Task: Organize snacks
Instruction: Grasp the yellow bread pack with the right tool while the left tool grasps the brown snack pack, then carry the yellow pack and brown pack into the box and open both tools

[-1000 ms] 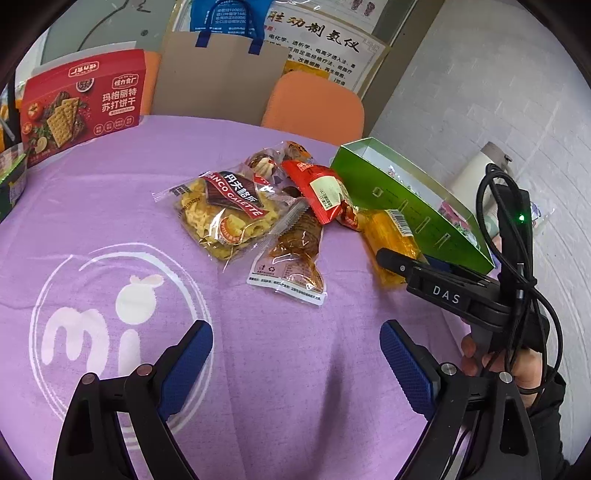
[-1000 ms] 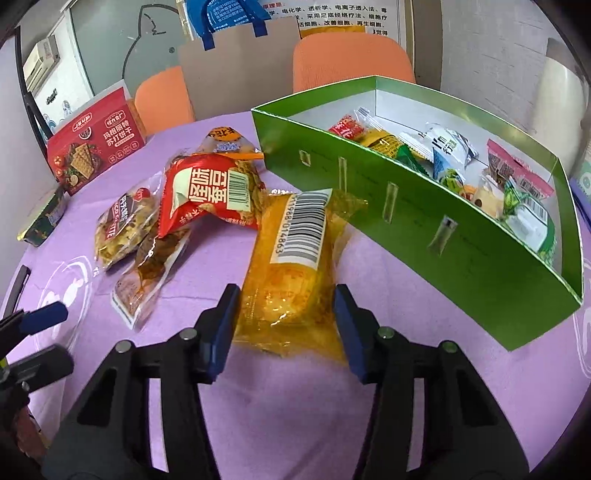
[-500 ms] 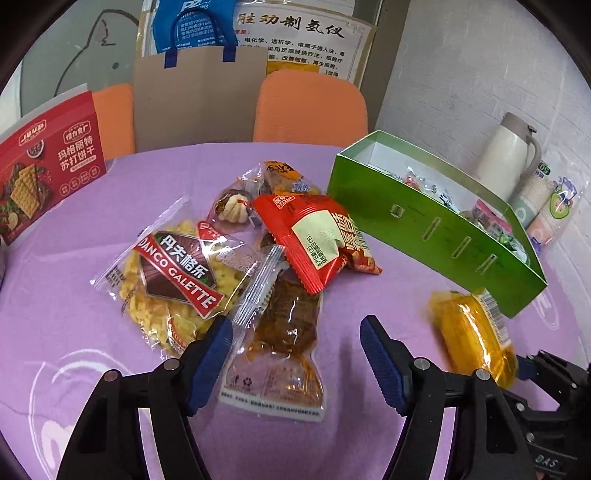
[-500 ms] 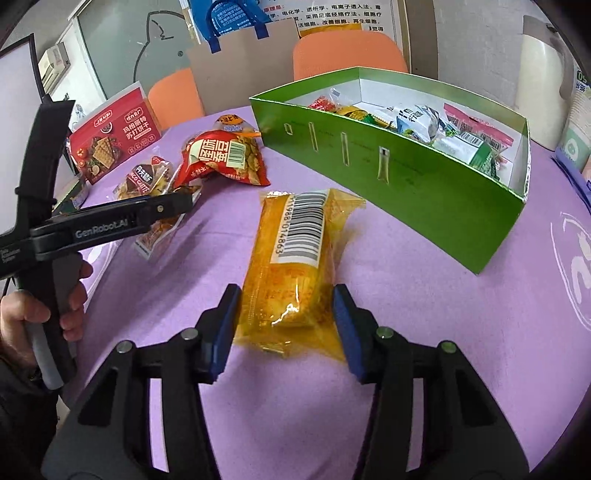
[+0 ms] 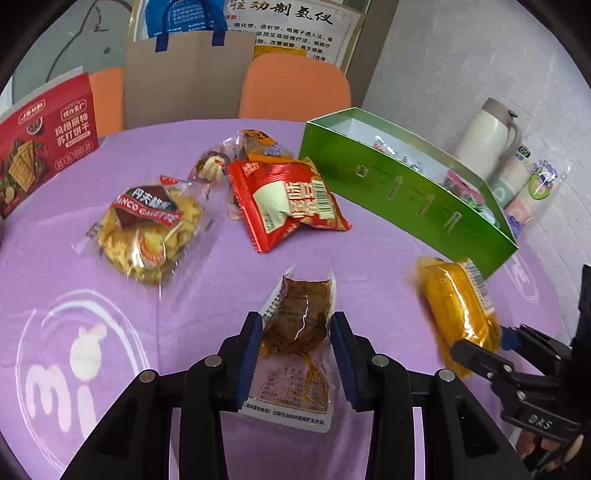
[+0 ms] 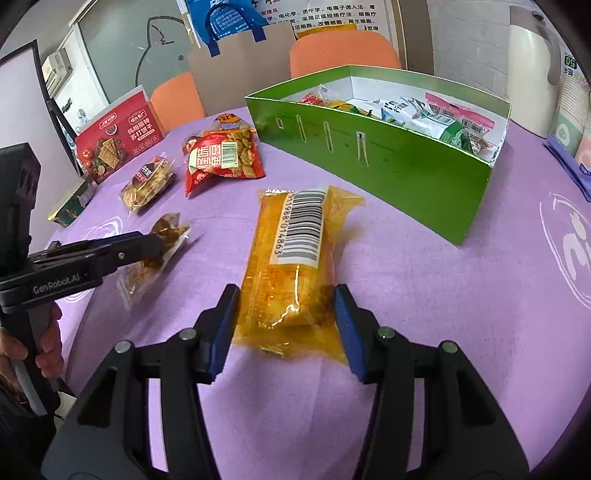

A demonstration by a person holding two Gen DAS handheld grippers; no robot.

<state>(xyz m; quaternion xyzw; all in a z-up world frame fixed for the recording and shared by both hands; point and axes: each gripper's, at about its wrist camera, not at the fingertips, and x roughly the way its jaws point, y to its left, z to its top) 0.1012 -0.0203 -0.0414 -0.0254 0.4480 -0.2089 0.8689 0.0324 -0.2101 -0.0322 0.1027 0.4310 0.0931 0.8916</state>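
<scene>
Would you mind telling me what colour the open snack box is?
The box is green outside and white inside, clearest in the right wrist view.

Office meeting room, wall notice (image 5: 295,27), orange chairs (image 5: 295,88), whiteboard (image 6: 18,110)

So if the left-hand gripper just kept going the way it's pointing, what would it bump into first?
Probably the brown snack packet already between the closing left gripper jaws; beyond it, likely the purple tablecloth, then the red packet.

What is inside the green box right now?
The green box holds several snack packets in red, yellow, white, green and pink wrappers. Its front wall hides whatever lies beneath them, so no count is possible.
</scene>
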